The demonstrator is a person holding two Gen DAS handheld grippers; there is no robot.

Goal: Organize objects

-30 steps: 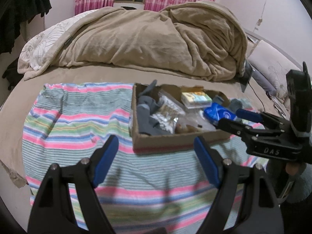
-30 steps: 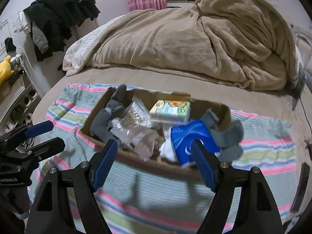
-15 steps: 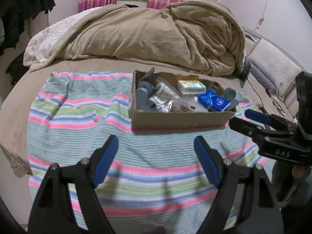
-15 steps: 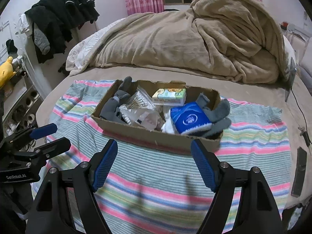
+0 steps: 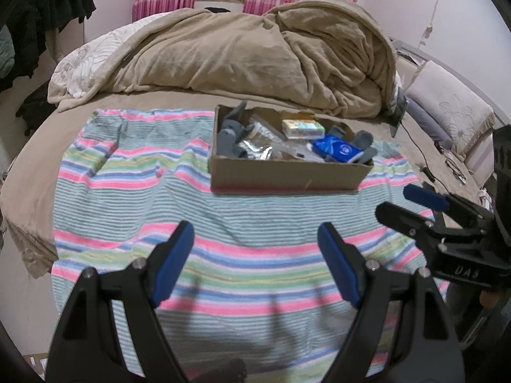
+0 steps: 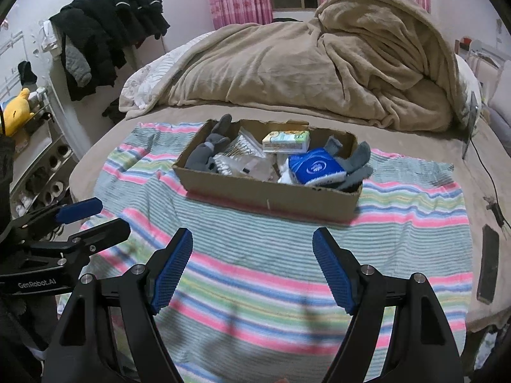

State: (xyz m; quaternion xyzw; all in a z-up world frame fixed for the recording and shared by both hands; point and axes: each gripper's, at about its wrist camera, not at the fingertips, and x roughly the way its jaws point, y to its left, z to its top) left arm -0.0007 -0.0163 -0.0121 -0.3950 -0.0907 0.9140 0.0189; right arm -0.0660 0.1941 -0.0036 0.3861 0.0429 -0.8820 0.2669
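Cardboard forms the shallow box [image 5: 287,175] that sits on a striped towel [image 5: 127,191] on the bed, well ahead of both sets of jaws and apart from them. In it lie grey socks [image 6: 207,153], a blue tissue pack [image 6: 314,167] with a round white logo too small to read, a pale printed packet [image 6: 286,140] and crinkled clear bags [image 5: 258,146].

White letters "GenRobot.AI" show on the left gripper [image 6: 92,220] in the right wrist view; the left wrist view shows "DAS" on the right gripper [image 5: 412,204].

Only the right wrist view takes in the dark clothes [image 6: 108,38] hanging on the wall, a yellow plush toy [image 6: 16,111] and a dark phone [image 6: 488,261] on the sheet. Only the left wrist view shows the embroidered pillow [image 5: 447,108].

Both grippers tilt downward over the near towel, jaws spread wide, nothing between the blue pads.
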